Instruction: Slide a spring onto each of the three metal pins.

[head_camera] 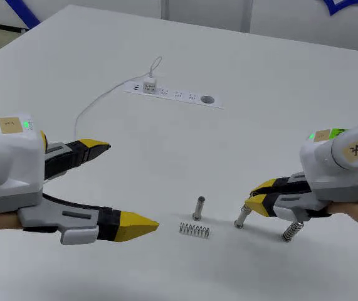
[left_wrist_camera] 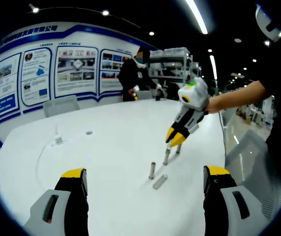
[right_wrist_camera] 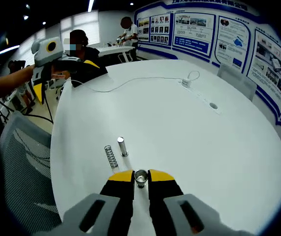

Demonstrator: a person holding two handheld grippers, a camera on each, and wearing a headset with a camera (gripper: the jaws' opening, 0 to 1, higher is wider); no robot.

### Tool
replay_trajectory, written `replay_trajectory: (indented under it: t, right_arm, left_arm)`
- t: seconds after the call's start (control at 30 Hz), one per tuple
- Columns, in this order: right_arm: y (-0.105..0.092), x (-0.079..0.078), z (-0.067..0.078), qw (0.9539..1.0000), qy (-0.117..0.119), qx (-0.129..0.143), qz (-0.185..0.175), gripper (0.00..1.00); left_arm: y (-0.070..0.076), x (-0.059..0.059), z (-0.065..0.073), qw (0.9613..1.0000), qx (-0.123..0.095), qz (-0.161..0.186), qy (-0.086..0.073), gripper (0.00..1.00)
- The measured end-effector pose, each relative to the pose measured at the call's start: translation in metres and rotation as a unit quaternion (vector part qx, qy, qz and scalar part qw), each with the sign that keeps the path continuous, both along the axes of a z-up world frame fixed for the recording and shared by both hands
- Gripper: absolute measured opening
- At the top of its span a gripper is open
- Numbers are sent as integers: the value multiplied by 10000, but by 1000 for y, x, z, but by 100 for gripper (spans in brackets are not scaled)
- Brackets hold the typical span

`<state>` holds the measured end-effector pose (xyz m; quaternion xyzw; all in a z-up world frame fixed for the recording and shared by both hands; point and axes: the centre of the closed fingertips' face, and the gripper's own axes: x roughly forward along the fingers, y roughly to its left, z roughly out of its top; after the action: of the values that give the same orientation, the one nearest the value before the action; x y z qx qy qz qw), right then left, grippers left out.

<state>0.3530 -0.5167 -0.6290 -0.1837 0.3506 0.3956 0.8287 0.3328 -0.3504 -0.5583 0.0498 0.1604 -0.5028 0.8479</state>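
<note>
One metal pin [head_camera: 199,207] is standing upright and bare on the white tabletop [head_camera: 260,125]. A loose spring [head_camera: 194,230] is lying on its side just beside it, on the side nearer to the person. To the right of these, a second pin [head_camera: 242,216] is sitting tilted. The right gripper [head_camera: 259,195] is pinching its upper end between yellow tips that are pressed together. In the right gripper view the round end of this pin is showing between the two jaws. Whether its lower end is touching the tabletop, I cannot tell. A third pin [head_camera: 286,237] is leaning under the body of the right gripper, partly hidden, and a fitted spring [head_camera: 294,229] is coiling around it.

The left gripper [head_camera: 125,185] is hovering well apart to the left of the upright pin. Its jaws are spread wide and are holding nothing. In the left gripper view the upright pin and the loose spring are lying ahead of its opening.

Farther back, a white power strip [head_camera: 175,95] is lying flat on the tabletop, well apart from the pins. A small white plug [head_camera: 150,86] is sitting in it, and a thin cable [head_camera: 97,103] is curving away to the left.
</note>
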Motion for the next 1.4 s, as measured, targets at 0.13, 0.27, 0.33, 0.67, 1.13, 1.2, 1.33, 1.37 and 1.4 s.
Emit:
replay_trajectory:
  t: [0.13, 0.27, 0.33, 0.67, 1.13, 1.2, 1.33, 1.37, 1.4]
  right_arm:
    - [1, 1, -6, 9999, 24, -105, 49, 11]
    - [2, 2, -13, 9998, 65, -186, 78, 11]
    - [2, 2, -16, 9997, 63, -213, 85, 11]
    - [5, -1, -30, 9993, 151, -310, 121, 11]
    - [5, -6, -43, 9985, 220, -468, 201, 11]
    - [5, -6, -42, 9986, 207, -447, 182, 11]
    - [5, -7, -42, 9985, 205, -463, 192, 13]
    - [6, -8, -42, 9985, 209, -472, 200, 14]
    - [6, -8, -42, 9984, 199, -479, 204, 15]
  left_arm:
    - [-1, 1, 0, 10000, 5, 8, 15, 100]
    - [-3, 2, 1, 10000, -13, 3, 2, 99]
    - [-4, 2, 2, 10000, -42, 11, -2, 99]
    - [-5, -1, 0, 10000, -23, -3, 55, 98]
    - [-1, -2, -1, 9999, -36, 39, 94, 98]
    - [-2, -2, -1, 9999, -22, 32, 97, 98]
    - [-3, -3, 1, 9999, -41, 20, 95, 98]
    - [-4, -3, 1, 10000, -40, 11, 85, 98]
    - [-4, -3, 2, 10000, -41, 6, 82, 98]
